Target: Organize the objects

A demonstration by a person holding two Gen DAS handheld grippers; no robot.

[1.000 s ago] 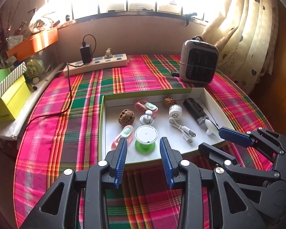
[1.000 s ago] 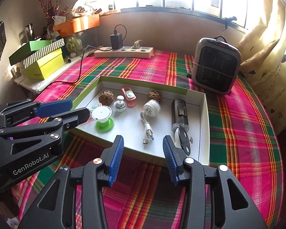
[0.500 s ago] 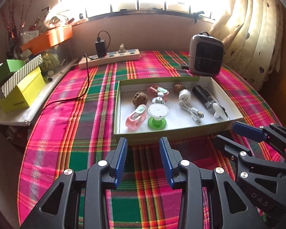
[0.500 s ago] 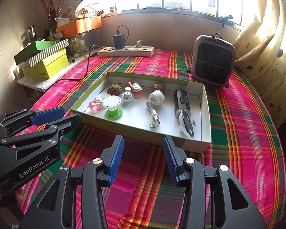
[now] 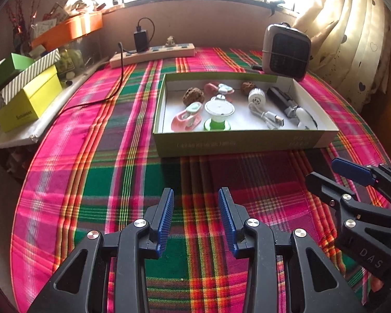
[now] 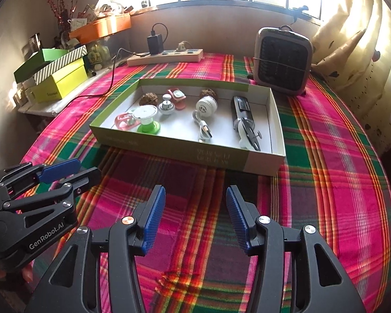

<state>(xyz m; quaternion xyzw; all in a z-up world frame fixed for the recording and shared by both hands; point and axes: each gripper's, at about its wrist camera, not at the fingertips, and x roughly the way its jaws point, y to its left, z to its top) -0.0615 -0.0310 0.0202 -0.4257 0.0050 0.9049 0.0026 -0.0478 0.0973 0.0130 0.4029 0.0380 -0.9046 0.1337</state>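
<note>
A shallow green-and-white box (image 5: pixel 237 143) (image 6: pixel 221 157) lies on the plaid tablecloth. It holds a green-and-white spool (image 5: pixel 218 116) (image 6: pixel 146 120), a pink clip (image 5: pixel 186 118), two brown walnuts, a white round adapter with a cable (image 6: pixel 206 107) and a black device (image 6: pixel 241 109). My left gripper (image 5: pixel 196 217) is open and empty, near the table's front edge, well short of the box. My right gripper (image 6: pixel 195 216) is open and empty too, beside it. Each gripper shows in the other's view, the right one (image 5: pixel 337 172) and the left one (image 6: pixel 77 169).
A small grey heater (image 5: pixel 286 50) (image 6: pixel 282 60) stands behind the box at the right. A power strip with a black charger (image 5: pixel 153 52) (image 6: pixel 166 54) lies at the back. Stacked yellow and green boxes (image 5: pixel 26 96) (image 6: pixel 57 78) sit on a shelf at the left.
Both grippers have pulled back from the box toward the table's front edge. The box and its contents now look smaller and farther. Both stay open.
</note>
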